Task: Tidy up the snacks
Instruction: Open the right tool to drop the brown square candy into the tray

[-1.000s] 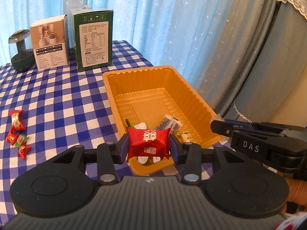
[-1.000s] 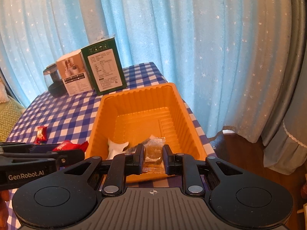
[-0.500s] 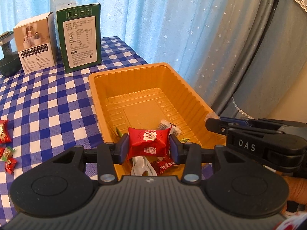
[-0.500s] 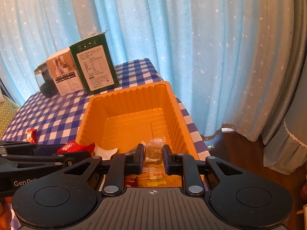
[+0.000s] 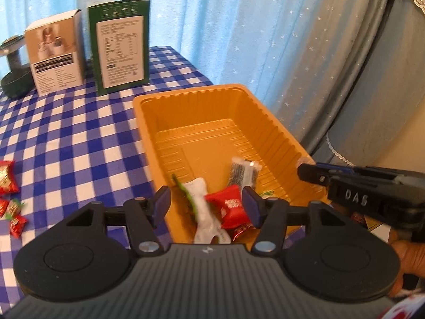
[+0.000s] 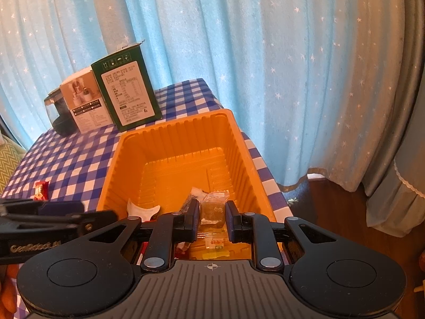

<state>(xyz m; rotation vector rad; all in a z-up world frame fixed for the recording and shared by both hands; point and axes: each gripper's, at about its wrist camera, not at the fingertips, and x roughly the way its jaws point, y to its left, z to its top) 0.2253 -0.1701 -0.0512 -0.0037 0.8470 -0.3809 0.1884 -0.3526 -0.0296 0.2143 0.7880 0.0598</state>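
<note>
An orange plastic tray stands on the blue checked tablecloth and holds several wrapped snacks. My left gripper is open over the tray's near end. A red wrapped candy is loose between its fingers and falling toward the tray. My right gripper hangs over the tray's near right part with its jaws a little apart around a clear-wrapped brown candy. I cannot tell whether it still grips the candy. Several red candies lie on the cloth at the left; one red candy shows in the right wrist view.
A green box, a white box and a dark jar stand at the table's back. Starred blue curtains hang behind. The table edge runs just right of the tray; a wooden floor lies beyond.
My left gripper has opened and let go of the red candy over the tray. My right gripper's jaws have spread slightly around the brown candy. Both grippers moved forward over the tray.
</note>
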